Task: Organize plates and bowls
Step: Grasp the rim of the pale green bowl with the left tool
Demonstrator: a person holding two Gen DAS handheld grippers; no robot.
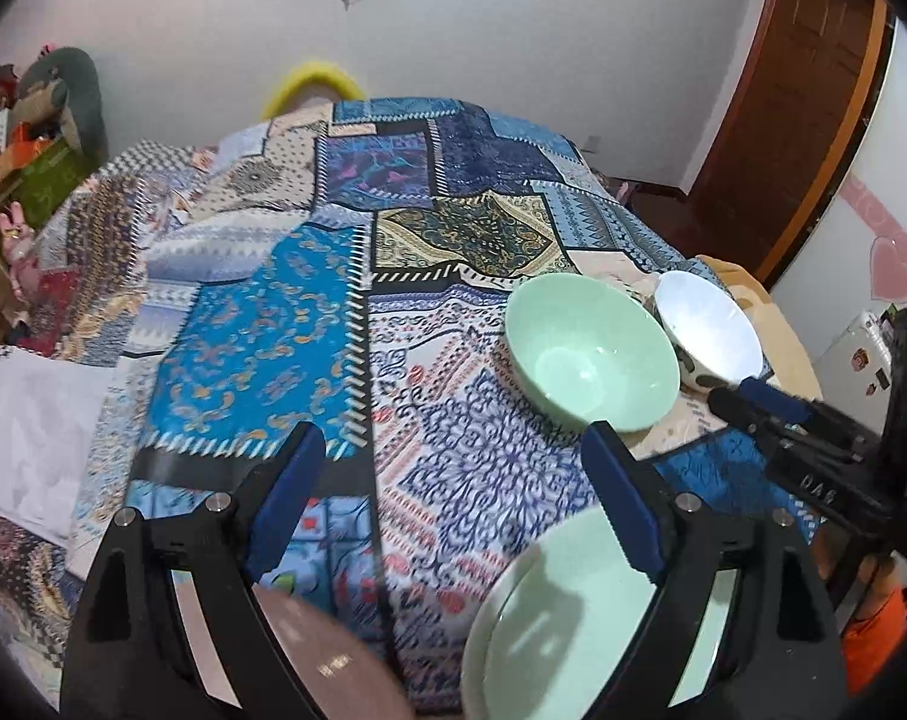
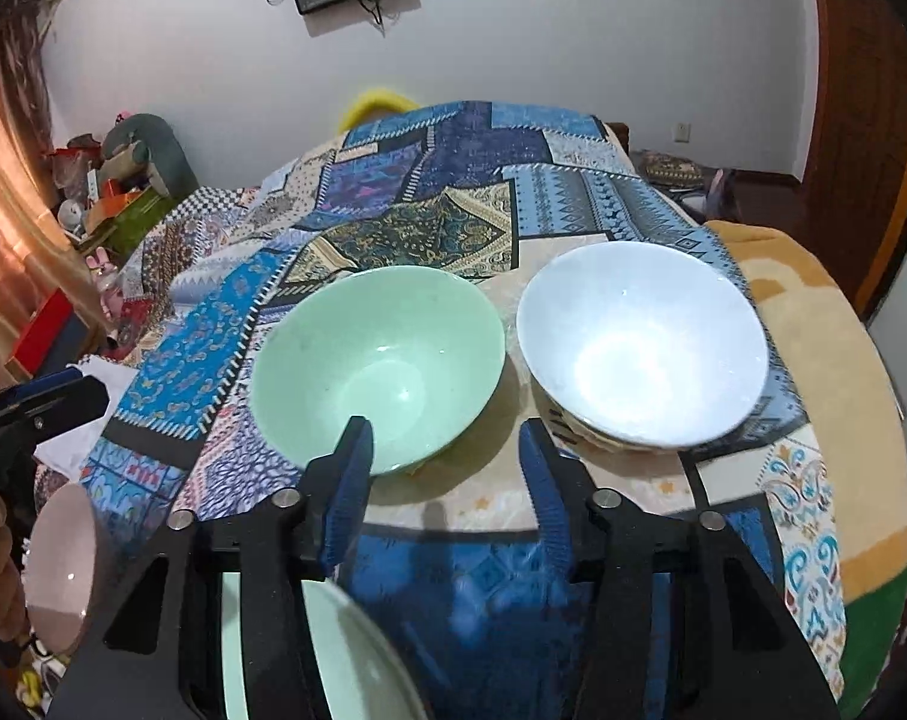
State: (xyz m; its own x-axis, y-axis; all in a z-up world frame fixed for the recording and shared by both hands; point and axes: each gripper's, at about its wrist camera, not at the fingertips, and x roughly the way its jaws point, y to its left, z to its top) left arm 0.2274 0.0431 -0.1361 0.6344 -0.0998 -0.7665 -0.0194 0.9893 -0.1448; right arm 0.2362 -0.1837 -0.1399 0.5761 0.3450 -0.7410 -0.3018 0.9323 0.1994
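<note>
A pale green bowl (image 1: 591, 348) (image 2: 378, 366) and a white bowl (image 1: 708, 330) (image 2: 642, 342) stand side by side on the patchwork cloth. A pale green plate (image 1: 549, 624) (image 2: 345, 654) lies near me, under the gripper bodies. A pink dish (image 1: 333, 654) (image 2: 63, 564) sits at the near left. My left gripper (image 1: 453, 468) is open and empty above the cloth, left of the green bowl. My right gripper (image 2: 444, 444) is open and empty, just short of the gap between the two bowls; it also shows in the left wrist view (image 1: 747, 396).
The patchwork cloth (image 1: 261, 336) covers a rounded table. A white paper (image 1: 27, 420) lies at its left edge. Clutter and toys (image 1: 27, 138) stand at the far left. A wooden door (image 1: 795, 120) is at the right.
</note>
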